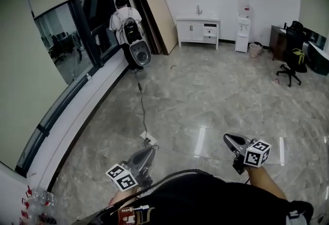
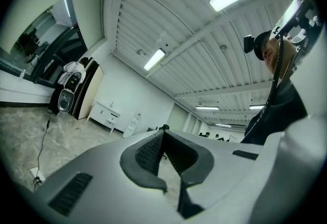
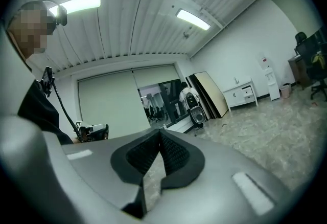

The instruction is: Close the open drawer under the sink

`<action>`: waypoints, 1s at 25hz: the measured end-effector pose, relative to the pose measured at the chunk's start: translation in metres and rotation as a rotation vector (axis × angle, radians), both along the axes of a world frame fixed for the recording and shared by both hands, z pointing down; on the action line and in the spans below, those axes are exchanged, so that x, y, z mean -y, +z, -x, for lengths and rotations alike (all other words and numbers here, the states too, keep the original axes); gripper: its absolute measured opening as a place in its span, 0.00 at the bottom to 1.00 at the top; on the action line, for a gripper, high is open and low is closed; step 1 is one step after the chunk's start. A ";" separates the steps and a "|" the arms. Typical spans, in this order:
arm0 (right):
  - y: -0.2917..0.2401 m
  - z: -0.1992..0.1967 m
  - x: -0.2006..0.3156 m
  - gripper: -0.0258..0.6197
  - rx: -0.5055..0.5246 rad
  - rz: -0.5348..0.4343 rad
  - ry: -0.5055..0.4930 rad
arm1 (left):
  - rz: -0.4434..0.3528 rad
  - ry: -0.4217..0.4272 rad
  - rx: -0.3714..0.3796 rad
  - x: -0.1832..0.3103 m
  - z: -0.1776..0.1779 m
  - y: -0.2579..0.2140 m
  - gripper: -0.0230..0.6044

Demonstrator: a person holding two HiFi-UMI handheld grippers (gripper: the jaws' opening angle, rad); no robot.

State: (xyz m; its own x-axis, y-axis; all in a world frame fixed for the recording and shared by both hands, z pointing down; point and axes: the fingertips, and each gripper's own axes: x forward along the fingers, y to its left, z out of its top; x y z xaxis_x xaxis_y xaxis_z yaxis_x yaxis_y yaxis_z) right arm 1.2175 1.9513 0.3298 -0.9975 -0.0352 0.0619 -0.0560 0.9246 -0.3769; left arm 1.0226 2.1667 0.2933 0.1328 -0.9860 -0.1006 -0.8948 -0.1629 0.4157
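The sink cabinet (image 1: 198, 30) stands against the far wall at about twelve o'clock, well apart from us. Its open drawer (image 1: 210, 30) juts out on the cabinet's right side. Our left gripper (image 1: 149, 151) and right gripper (image 1: 228, 139) both have their jaws pressed together, with nothing between them. We judge the step in hand to be the approach. We should cross the floor (image 1: 205, 95) straight toward twelve o'clock, then set one closed tip flat on the middle of the drawer front and push squarely so it slides in without skewing.

The drawer (image 1: 210, 30) under the distant sink (image 1: 198, 15) seems too small to judge.
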 end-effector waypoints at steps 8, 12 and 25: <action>0.029 -0.014 0.052 0.04 -0.030 0.077 0.094 | 0.030 0.074 -0.023 0.074 0.017 0.006 0.04; 0.033 -0.012 0.076 0.04 -0.050 0.050 0.171 | 0.019 0.155 -0.047 0.119 0.038 0.020 0.04; -0.008 0.158 0.135 0.04 -0.043 -0.012 0.317 | -0.017 0.321 -0.031 0.210 0.220 0.008 0.04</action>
State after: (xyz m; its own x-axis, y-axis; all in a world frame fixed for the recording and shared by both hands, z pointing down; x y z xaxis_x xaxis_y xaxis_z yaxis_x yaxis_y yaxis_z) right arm 1.0594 1.8161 0.3217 -0.9330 -0.3452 0.1017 -0.3581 0.8626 -0.3572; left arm 0.8021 1.9571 0.3012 0.4335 -0.8924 -0.1256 -0.7835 -0.4420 0.4367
